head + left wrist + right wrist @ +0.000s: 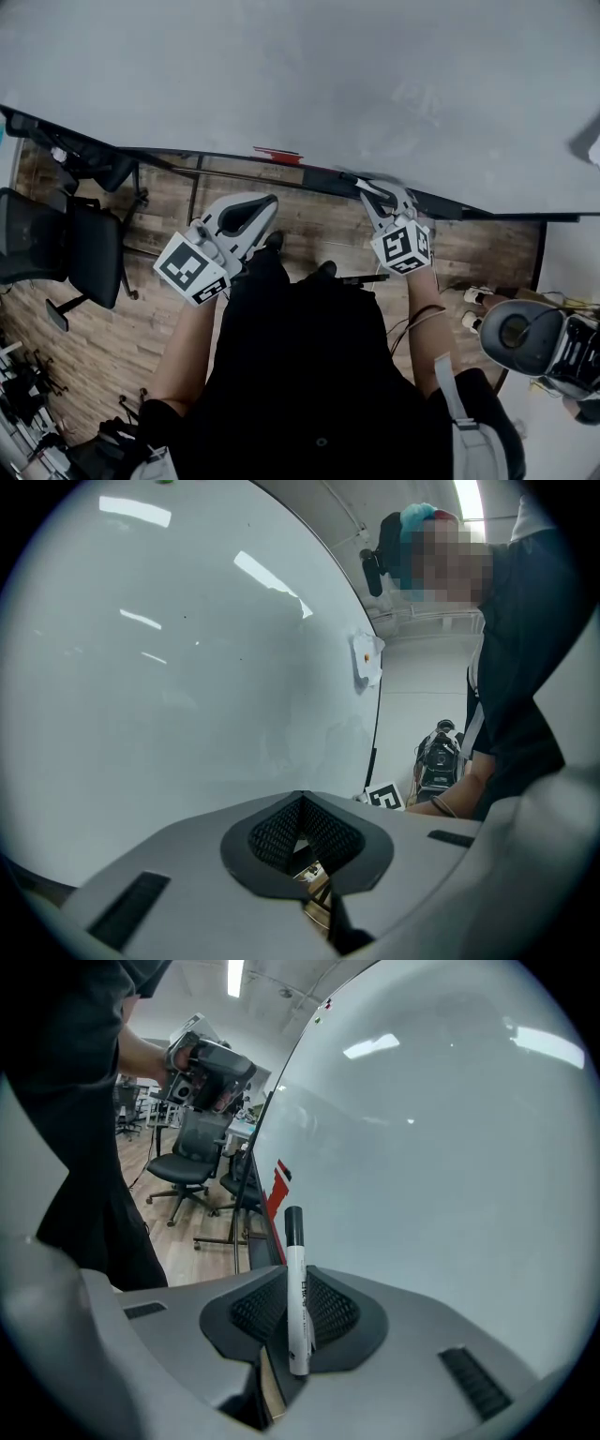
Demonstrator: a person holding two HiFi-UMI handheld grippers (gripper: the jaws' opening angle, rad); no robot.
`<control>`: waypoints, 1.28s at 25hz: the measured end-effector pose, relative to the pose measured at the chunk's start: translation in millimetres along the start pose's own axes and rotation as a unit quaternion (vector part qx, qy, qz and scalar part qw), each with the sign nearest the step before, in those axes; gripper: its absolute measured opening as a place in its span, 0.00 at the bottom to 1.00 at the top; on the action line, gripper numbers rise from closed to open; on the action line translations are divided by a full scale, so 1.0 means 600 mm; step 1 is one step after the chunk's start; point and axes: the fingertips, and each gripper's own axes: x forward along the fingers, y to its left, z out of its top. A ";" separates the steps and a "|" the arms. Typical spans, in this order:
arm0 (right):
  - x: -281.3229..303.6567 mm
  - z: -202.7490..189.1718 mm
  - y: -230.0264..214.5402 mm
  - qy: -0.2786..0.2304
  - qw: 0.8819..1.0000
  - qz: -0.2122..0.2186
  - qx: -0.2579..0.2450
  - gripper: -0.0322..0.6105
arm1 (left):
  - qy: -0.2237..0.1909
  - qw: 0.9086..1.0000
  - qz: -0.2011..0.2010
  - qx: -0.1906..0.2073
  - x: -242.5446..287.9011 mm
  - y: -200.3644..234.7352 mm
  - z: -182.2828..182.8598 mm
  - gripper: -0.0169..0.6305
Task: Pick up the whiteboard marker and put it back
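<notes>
Far left: office chairs [84, 248] on the wood floor, not involved. Left gripper [265, 204] is level, near the whiteboard [309, 75], jaw tips closed together, nothing between them. A red item [278, 154], can't tell what, sits on the tray [319, 178] along the board's bottom edge. Right gripper [367, 185] is tilted down just over the tray, jaws narrow and clamped on the whiteboard marker [296, 1288]. The pads hold its lower barrel and the black cap end sticks out past the tips.

Risks, my read:
- The long free end could pivot in the pads if the cap knocks the tray lip or board.
- The tray is narrow, so releasing off-centre or at an angle could let the marker roll off to the floor.
</notes>
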 end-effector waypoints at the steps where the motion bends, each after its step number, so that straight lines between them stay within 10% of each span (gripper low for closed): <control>1: 0.005 -0.006 0.003 0.005 1.000 0.002 0.001 0.16 | 0.000 1.000 0.001 0.000 -0.002 -0.001 -0.001 0.04; 32: 0.087 -0.077 0.041 0.071 0.996 0.054 0.017 0.16 | 0.004 1.000 0.009 -0.002 -0.013 0.005 -0.003 0.04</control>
